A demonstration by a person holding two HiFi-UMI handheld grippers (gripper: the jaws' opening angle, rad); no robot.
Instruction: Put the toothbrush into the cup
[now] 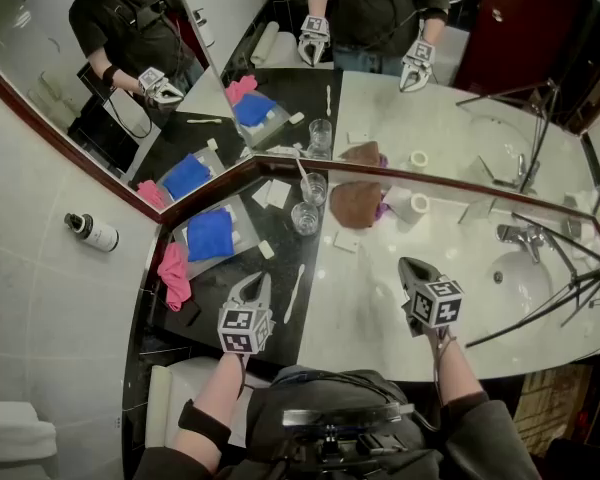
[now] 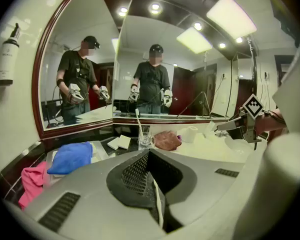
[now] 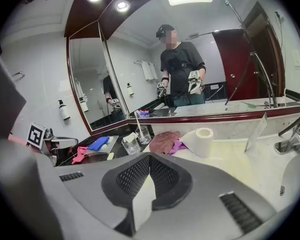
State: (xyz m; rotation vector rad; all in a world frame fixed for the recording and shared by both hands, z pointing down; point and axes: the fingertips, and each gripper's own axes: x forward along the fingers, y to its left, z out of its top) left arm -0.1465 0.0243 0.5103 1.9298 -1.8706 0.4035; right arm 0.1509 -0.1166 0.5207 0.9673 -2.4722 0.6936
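Two glass cups stand at the back of the dark counter, the far cup [image 1: 315,190] and the near cup [image 1: 305,218]. A white toothbrush [image 1: 302,167] stands upright in the far cup, also seen as the toothbrush [image 2: 138,121] in the cup [image 2: 145,137] and as the toothbrush [image 3: 138,122]. Another white toothbrush [image 1: 294,293] lies flat on the dark counter, just right of my left gripper [image 1: 257,280]. My left gripper [image 2: 147,155] is shut and empty. Over the white counter, my right gripper [image 1: 411,264] is shut too, with nothing between its jaws [image 3: 149,160].
A blue cloth [image 1: 210,235] lies on a tray and a pink cloth [image 1: 175,273] beside it. Behind are a brown cloth [image 1: 356,204], a paper roll [image 1: 412,205], soap bars [image 1: 277,193], the sink [image 1: 520,280] with its faucet [image 1: 521,235], and tripod legs [image 1: 570,290].
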